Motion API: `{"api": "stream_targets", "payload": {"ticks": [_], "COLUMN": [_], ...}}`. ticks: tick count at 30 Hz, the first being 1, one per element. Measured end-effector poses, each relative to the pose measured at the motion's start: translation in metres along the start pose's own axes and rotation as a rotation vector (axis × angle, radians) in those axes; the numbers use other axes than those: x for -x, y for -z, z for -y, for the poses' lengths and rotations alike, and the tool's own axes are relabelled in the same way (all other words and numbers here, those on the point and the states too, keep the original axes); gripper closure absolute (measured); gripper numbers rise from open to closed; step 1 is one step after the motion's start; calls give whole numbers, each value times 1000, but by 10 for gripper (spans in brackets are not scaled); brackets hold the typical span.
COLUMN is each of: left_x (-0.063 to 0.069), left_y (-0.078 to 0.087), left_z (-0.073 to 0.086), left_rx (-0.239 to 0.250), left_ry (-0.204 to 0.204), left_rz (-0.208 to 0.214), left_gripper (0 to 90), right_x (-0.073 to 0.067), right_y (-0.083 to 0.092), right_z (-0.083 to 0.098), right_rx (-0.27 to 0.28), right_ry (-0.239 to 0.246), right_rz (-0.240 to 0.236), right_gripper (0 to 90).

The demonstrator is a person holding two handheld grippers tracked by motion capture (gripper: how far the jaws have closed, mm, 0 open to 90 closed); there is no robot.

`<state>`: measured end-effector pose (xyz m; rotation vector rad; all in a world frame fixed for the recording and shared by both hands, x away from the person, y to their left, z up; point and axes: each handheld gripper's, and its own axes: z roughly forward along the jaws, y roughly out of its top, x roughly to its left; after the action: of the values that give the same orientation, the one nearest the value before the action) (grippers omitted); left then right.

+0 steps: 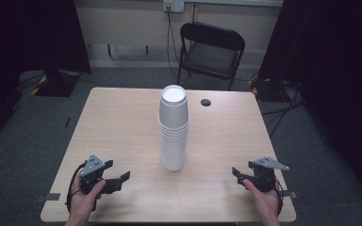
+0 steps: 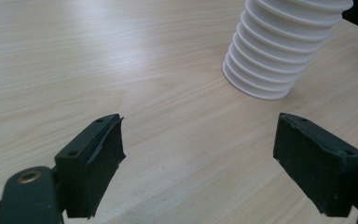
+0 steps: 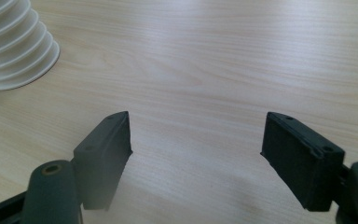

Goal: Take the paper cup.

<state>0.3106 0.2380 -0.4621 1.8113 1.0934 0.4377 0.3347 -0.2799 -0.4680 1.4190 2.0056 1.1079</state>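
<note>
A tall stack of white cups (image 1: 173,128) stands upside down at the middle of the light wooden table (image 1: 122,122). My left gripper (image 1: 119,179) rests near the front left edge, held by a hand, jaws wide open with nothing between them. In the left gripper view the stack of cups (image 2: 279,51) is ahead and to the right of the gripper (image 2: 199,140). My right gripper (image 1: 239,175) sits near the front right edge, open and empty. In the right gripper view the stack of cups (image 3: 14,46) lies at the upper left, well away from the gripper (image 3: 196,137).
A black folding chair (image 1: 210,51) stands behind the table. A small dark round hole (image 1: 206,102) marks the tabletop behind the stack, to its right. Dark curtains hang on both sides, and cables run over the grey floor.
</note>
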Motion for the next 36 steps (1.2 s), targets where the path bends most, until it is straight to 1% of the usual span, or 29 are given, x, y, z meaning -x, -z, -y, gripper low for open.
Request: {"api": "stream_targets", "payload": {"ticks": [2,4,6,7,10,11,12,13,14,16,17,18,19,20,21,22,23,24,25,26,27,28,30,31,32,33,34,35,36], "left_x": [0,0,0,0,1,3,3,6,6,11,16,16,20,20,24,24,30,30,35,35,38,38,42,45,45,48,48,52,52], "left_y": [0,-1,-3,-3,-4,-4,-4,-3,-3,-3,-2,-2,0,0,2,2,4,4,5,5,5,5,5,6,6,8,8,10,10], "left_z": [-1,-2,-2,-2,-2,-2,-2,-3,-3,-5,-5,-5,-6,-6,-7,-7,-12,-12,-16,-16,-21,-21,-25,-30,-30,-35,-35,-40,-40], "left_rx": [4,9,3,3,0,-2,-2,1,1,10,16,16,22,22,27,27,31,31,42,42,50,50,61,71,71,66,66,89,89], "left_ry": [1,12,3,7,7,10,10,-3,-3,-19,-38,-38,-45,-45,-60,-60,-89,-89,-107,-107,-118,-118,-119,-119,-119,-123,-123,-142,-142], "left_rz": [0,-4,-4,-2,2,17,17,27,27,42,52,52,69,69,80,80,87,87,99,99,108,108,121,138,138,170,170,175,175], "left_gripper": [157,156,156,157,157,157,157,157,157,157,157,157,157,157,157,157,157,157,157,157,157,157,157,156,157,157,157,157,157], "right_x": [1,2,5,5,4,3,3,0,0,-3,-5,-5,-5,-5,-5,-5,-5,-5,-6,-6,-8,-8,-9,-10,-10,-11,-11,-12,-12], "right_y": [2,4,5,5,4,3,3,2,2,2,3,4,5,5,9,9,11,11,12,12,11,11,9,9,9,8,8,7,7], "right_z": [-2,-2,-1,1,1,0,0,-1,-1,-2,-1,0,0,0,0,0,-1,-1,-1,-1,-1,-1,-1,-1,-1,-2,-2,-2,-2], "right_rx": [10,15,11,-1,-1,-1,-1,-5,-5,-8,-10,-12,-13,-13,-5,-5,2,2,1,1,-9,-9,-16,-18,-18,-23,-23,-25,-25], "right_ry": [4,-8,-12,-21,-23,-25,-25,-22,-22,-11,-7,-7,-9,-9,-15,-15,-16,-16,-12,-12,-12,-12,-1,-5,-5,3,3,4,4], "right_rz": [-1,1,-6,-12,-21,-36,-36,-52,-52,-63,-71,-71,-75,-75,-73,-73,-76,-76,-83,-83,-90,-90,-99,-104,-104,-100,-100,-108,-108], "right_gripper": [240,237,236,234,237,237,237,241,241,240,239,237,236,236,235,235,235,235,234,234,227,227,227,227,227,232,232,237,237]}}
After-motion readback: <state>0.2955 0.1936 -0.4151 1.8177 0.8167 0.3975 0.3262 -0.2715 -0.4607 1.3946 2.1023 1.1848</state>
